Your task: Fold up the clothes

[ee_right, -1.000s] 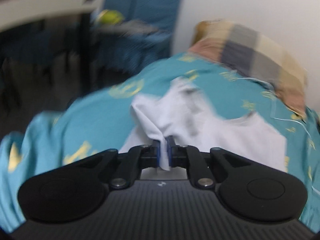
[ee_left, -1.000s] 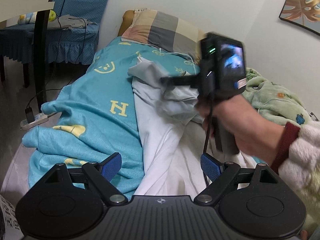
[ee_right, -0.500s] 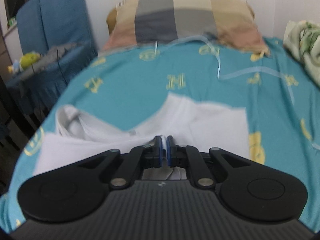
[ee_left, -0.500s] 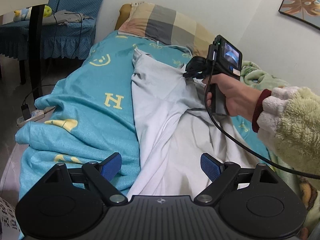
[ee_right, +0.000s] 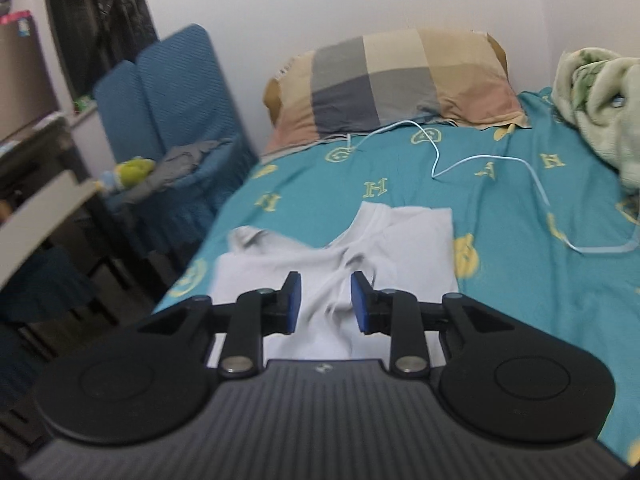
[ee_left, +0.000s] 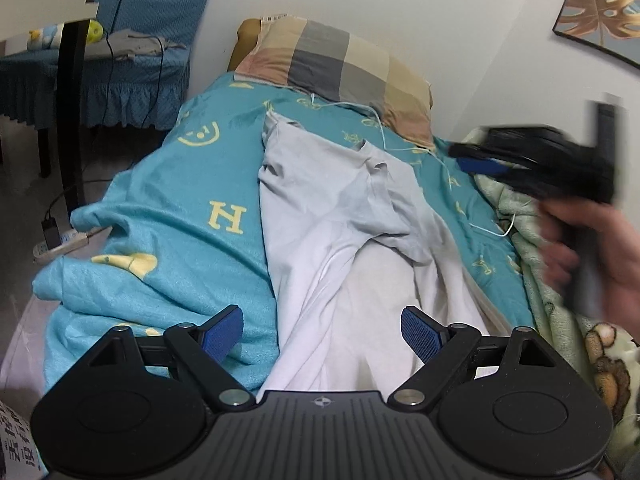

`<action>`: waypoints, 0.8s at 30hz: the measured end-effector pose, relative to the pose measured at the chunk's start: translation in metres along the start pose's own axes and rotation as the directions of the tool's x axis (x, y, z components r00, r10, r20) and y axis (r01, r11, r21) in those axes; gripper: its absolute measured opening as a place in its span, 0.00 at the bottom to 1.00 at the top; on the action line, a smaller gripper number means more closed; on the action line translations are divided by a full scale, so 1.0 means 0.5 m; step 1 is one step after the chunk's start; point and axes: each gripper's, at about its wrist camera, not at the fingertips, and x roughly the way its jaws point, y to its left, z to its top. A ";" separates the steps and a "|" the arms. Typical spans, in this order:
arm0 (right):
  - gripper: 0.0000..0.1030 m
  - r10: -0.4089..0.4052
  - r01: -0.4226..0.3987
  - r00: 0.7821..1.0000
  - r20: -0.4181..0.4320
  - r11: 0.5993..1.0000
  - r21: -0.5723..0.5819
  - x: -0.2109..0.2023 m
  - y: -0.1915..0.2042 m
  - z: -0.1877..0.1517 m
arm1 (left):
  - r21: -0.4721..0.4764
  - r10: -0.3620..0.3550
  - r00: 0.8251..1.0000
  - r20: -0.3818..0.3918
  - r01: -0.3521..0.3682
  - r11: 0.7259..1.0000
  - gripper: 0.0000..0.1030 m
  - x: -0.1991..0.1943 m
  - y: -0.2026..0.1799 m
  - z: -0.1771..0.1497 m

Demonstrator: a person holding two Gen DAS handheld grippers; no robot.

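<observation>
Left wrist view shows the left hand-held gripper [ee_left: 322, 330] with its blue pads spread wide, holding nothing, low over the near end of a pale grey T-shirt [ee_left: 332, 216] that lies lengthwise on the teal bedspread [ee_left: 168, 216]. A sleeve and side panel are turned in over the body, the collar end pointing toward the checked pillow [ee_left: 344, 60]. Further right, the right hand-held gripper [ee_left: 480, 166] is a blurred shape held by a hand [ee_left: 600, 248] off the shirt's edge, over the green blanket [ee_left: 556, 320]; half a second ago it sat directly on the folded-over sleeve. Right wrist view confirms the change: the right hand-held gripper [ee_right: 325, 302] then had its pads pinched on white cloth, and now they stand parted with the shirt lying flat below them. So the fold has just been laid down and released. The shirt looks partly folded, still long, with wrinkles around the sleeve.
</observation>
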 end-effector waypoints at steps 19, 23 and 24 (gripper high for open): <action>0.30 0.057 -0.057 0.998 -0.004 0.998 -0.014 -0.477 0.020 -0.209 | 0.053 0.076 0.997 0.003 -0.076 0.996 0.85 -0.108 -0.113 -0.053; 0.30 0.038 -0.038 0.999 -0.015 0.998 -0.042 -0.461 0.000 -0.238 | 0.063 0.099 0.995 -0.001 -0.099 0.993 0.85 -0.113 -0.123 -0.059; 0.30 0.042 -0.042 0.999 -0.016 0.998 -0.037 -0.460 -0.005 -0.242 | 0.064 0.106 0.994 -0.001 -0.106 0.992 0.85 -0.114 -0.124 -0.060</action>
